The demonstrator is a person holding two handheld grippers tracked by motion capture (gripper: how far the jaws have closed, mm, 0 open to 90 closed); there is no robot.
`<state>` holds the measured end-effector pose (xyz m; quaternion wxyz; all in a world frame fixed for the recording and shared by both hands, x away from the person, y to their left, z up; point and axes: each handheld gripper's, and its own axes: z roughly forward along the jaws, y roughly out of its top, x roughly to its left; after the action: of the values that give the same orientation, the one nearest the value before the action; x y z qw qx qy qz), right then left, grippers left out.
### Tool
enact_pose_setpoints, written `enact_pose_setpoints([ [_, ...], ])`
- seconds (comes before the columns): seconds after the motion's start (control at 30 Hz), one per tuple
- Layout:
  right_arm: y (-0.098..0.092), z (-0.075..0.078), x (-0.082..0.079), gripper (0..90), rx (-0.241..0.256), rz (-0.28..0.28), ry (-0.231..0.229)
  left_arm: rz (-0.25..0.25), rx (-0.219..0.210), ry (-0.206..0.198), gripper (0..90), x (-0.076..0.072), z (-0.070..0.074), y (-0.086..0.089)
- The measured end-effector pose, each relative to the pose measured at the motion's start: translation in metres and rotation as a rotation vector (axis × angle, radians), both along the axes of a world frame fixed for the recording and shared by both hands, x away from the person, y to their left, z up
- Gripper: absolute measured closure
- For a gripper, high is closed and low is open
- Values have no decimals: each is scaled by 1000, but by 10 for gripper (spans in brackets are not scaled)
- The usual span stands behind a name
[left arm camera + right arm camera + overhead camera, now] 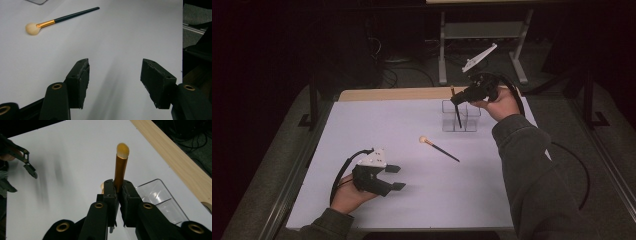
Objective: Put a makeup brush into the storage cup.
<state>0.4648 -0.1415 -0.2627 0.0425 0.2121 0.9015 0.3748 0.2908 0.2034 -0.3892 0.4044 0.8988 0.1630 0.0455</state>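
Clenching the upright brush (120, 168) off-centre, the right gripper (118, 191) could tip the clear organizer (460, 116), while the left gripper (113, 77) rests released.

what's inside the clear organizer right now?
The brush held by the right gripper has its handle end down in the organizer, bristles up. The other compartments look empty; the clear walls make the bottom hard to read.
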Motion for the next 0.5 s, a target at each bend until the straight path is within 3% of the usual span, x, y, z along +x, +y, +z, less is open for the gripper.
enact_pose_setpoints([
  [0.03,1,1,2,830,5,-5,1,10,-7,16,392,-1,-1,0],
  [0.5,13,9,23,830,-11,-18,-9,9,-3,10,385,0,-2,0],
])
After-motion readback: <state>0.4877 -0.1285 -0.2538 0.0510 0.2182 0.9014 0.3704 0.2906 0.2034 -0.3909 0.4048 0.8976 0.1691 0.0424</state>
